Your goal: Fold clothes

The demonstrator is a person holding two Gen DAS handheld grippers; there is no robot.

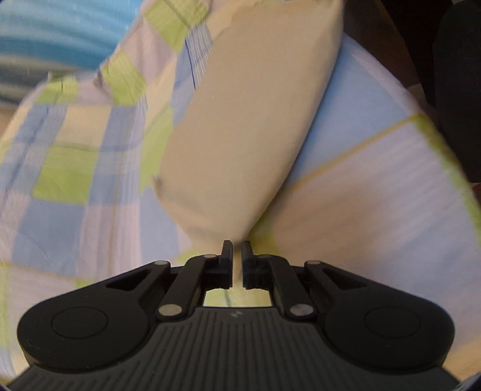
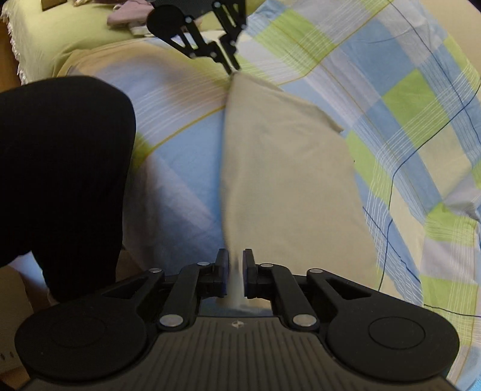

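Observation:
A beige cloth point(image 1: 240, 129) stretches over the checked bedspread point(image 1: 75, 180) in the left wrist view. My left gripper point(image 1: 237, 249) is shut on one corner of it. In the right wrist view the same beige cloth point(image 2: 288, 186) runs from my right gripper point(image 2: 234, 261), shut on its near edge, up to the left gripper point(image 2: 233, 67) at the far corner. The cloth is held taut between the two grippers, its left edge lifted into a ridge. Its right part lies flat on the bedspread point(image 2: 405, 105).
A person's leg in black point(image 2: 60, 180) stands close at the left of the right wrist view. Far back lie a green blanket point(image 2: 60, 30) with a white fringe and some pale clothes point(image 2: 129, 15). A dark shape point(image 1: 457, 90) fills the left wrist view's right edge.

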